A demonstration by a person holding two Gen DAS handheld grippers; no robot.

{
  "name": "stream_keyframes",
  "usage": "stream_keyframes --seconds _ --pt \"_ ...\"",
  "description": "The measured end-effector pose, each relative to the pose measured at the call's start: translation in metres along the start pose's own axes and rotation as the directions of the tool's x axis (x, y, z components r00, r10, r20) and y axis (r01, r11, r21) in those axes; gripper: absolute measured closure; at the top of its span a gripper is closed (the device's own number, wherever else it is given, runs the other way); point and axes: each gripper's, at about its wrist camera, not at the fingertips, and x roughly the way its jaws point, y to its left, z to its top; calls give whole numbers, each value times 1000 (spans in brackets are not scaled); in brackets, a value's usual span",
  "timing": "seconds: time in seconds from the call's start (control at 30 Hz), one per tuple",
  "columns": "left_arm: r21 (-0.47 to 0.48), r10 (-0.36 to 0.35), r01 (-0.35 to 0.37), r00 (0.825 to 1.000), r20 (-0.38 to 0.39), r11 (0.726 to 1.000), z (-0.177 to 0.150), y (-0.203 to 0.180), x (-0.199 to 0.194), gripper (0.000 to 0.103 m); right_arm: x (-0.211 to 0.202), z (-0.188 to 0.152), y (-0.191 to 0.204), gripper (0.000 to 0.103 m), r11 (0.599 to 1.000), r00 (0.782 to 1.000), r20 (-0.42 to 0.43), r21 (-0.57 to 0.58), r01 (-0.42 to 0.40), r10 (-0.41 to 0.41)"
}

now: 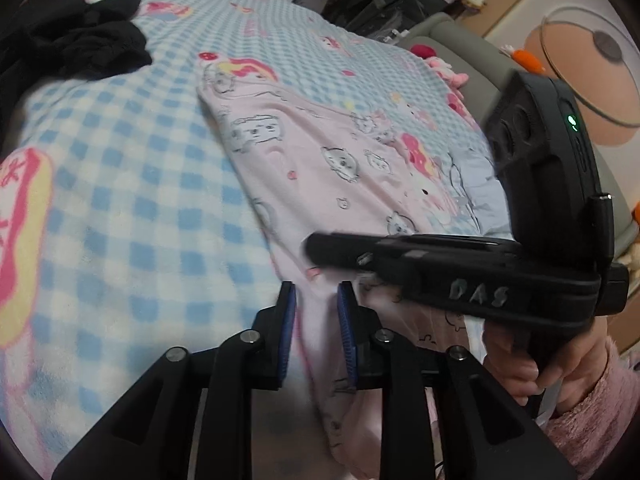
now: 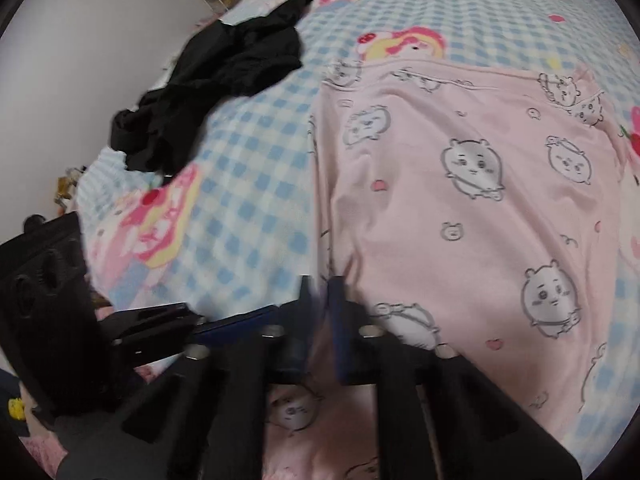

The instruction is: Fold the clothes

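I count two garments on the bed (image 2: 248, 208): one pink printed garment (image 2: 460, 200) centre-right, one black garment (image 2: 224, 80) upper left. Left gripper (image 1: 316, 300) jaws stand released astride its edge; right gripper (image 2: 322, 292) jaws clenched on it.

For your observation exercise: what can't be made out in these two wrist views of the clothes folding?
- Left wrist view: the pink garment's near edge, hidden under the left gripper.
- Right wrist view: the right gripper is motion-blurred, so its grip on the cloth is unclear.
- Both views: the black garment's type, as it lies crumpled.
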Motion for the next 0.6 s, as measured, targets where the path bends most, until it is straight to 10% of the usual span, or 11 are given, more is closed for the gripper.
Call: stream_keyframes --seconds 0.2,0.37,0.5,0.6 --pt "-168 -43 44 999 13 985 5 37 -6 75 -28 3 -8 101 998 994 92 12 60 -61" --pt "-170 -103 96 994 -31 981 2 31 7 75 -27 4 -8 98 999 998 36 6 -54 54" --pt "-110 -152 147 988 -36 983 1 17 5 75 -15 1 2 56 997 996 15 8 -82 82" --pt "-74 -159 155 986 -49 985 -2 10 2 75 -1 4 2 56 995 995 -21 27 -101 101"
